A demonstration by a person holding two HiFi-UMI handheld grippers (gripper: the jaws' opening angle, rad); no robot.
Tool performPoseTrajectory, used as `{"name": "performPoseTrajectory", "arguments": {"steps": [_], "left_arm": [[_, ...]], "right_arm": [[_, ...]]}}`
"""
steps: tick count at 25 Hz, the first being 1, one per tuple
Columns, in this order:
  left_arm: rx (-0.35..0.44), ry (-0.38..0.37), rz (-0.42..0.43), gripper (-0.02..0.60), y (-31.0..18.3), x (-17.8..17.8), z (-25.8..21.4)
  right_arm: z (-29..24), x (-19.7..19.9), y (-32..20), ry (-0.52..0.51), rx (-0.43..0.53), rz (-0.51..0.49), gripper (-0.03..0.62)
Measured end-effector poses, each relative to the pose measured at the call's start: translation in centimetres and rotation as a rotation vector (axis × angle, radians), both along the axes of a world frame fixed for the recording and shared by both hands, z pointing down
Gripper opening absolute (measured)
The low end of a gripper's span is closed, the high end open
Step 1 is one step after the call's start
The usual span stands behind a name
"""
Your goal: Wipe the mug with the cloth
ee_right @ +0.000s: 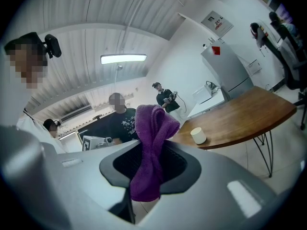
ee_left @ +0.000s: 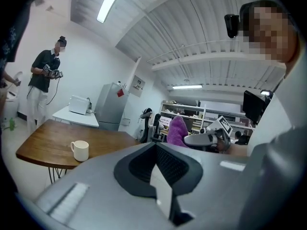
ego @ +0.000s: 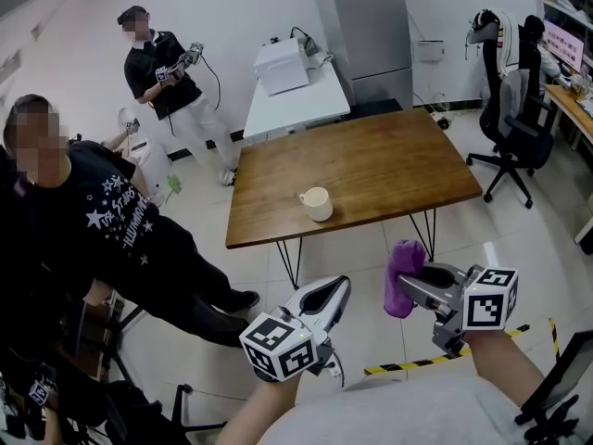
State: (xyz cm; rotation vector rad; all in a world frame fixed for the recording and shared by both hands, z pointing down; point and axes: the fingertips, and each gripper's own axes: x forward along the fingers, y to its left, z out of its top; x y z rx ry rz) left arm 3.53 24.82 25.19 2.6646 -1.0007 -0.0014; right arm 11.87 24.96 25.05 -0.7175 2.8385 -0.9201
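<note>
A cream mug (ego: pixel 316 203) stands near the front edge of the wooden table (ego: pixel 371 160), handle to the left. Both grippers hang in the air in front of the table, well short of the mug. My right gripper (ego: pixel 409 283) is shut on a purple cloth (ego: pixel 403 269) that bunches above its jaws and hangs down between them (ee_right: pixel 151 147). My left gripper (ego: pixel 339 287) is shut with nothing in it. From the left gripper view the mug (ee_left: pixel 80 150) shows at the left and the cloth (ee_left: pixel 177 131) at the right. The right gripper view has the mug (ee_right: pixel 198 135) beyond the cloth.
A person in black (ego: pixel 102 221) sits at the left, legs stretched toward the table. Another person (ego: pixel 162 72) stands at the back. A white table with a box (ego: pixel 283 68), a grey cabinet (ego: pixel 366 26) and office chairs (ego: pixel 510 109) ring the room. Striped tape (ego: pixel 519 332) marks the floor.
</note>
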Motion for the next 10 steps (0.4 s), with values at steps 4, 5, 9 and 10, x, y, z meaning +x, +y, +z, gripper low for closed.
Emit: {"name": "performPoseTrajectory", "arguments": {"steps": [4, 5, 9, 10], "left_arm": [[-0.007, 0.009, 0.004, 0.000, 0.3, -0.6, -0.1], [-0.008, 0.007, 0.003, 0.000, 0.5, -0.9, 0.0], [-0.008, 0.002, -0.007, 0.000, 0.6, -1.1, -0.1], [-0.008, 0.002, -0.009, 0.000, 0.6, -1.1, -0.1]], "right_arm": [[0.0, -0.9, 0.3, 0.006, 0.003, -0.004, 0.106], [0.0, -1.2, 0.4, 0.007, 0.004, -0.006, 0.106], [-0.1, -1.5, 0.4, 0.002, 0.007, -0.017, 0.106], [-0.1, -1.5, 0.4, 0.002, 0.007, -0.020, 0.106]]}}
